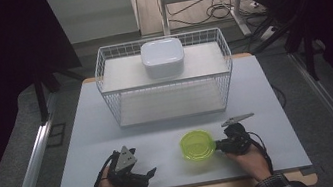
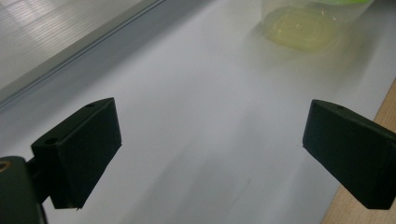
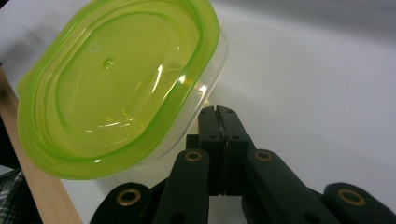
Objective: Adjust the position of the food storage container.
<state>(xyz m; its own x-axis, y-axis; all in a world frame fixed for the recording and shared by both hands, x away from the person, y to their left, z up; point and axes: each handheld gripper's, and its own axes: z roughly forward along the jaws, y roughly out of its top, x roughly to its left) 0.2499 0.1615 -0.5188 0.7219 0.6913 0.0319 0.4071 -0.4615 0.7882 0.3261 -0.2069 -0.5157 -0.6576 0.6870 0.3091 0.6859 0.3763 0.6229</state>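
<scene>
Green-lidded container sits on bench near front edge, lid on. Right gripper at its right side, jaws closed tight together, tips touching container wall, nothing clamped; looks like nudging, not grasping. Left gripper rests well apart to left, jaws wide, empty. Wire basket at back holds white box. Judgement: early stage; container not lifted, placement still ahead.
</scene>
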